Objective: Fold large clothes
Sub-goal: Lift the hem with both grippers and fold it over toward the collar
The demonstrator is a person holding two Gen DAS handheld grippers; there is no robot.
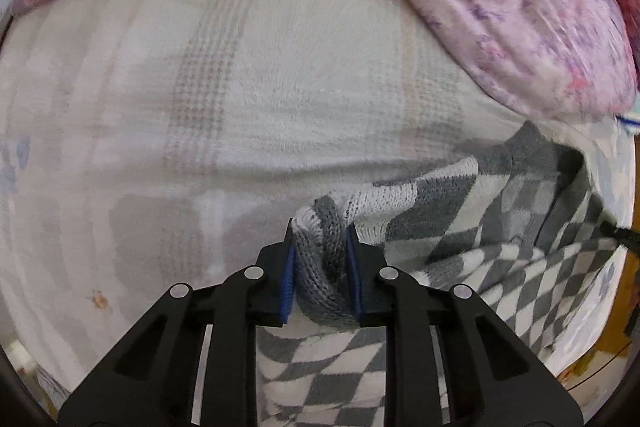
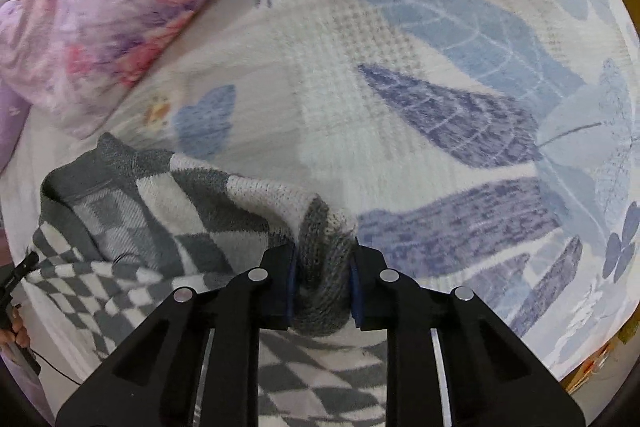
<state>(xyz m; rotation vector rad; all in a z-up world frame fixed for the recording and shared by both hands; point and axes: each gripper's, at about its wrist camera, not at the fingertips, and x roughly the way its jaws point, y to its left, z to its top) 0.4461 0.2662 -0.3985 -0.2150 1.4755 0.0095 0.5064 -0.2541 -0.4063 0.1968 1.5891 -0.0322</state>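
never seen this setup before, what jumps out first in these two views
The eye lands first on the grey-and-white checked sweater, bunched at the bottom centre of each view, with the left gripper and the right gripper each shut on a thick knitted fold of it. Next comes the pink floral quilt, heaped along the far edge of the bed. In the right wrist view, the sheet's big blue leaf print fills the space beside the sweater.

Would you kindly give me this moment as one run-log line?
left gripper: shut on sweater edge | right gripper: shut on sweater edge | sweater: checkered grey-white, partly lifted off bed blanket | fold: not yet done
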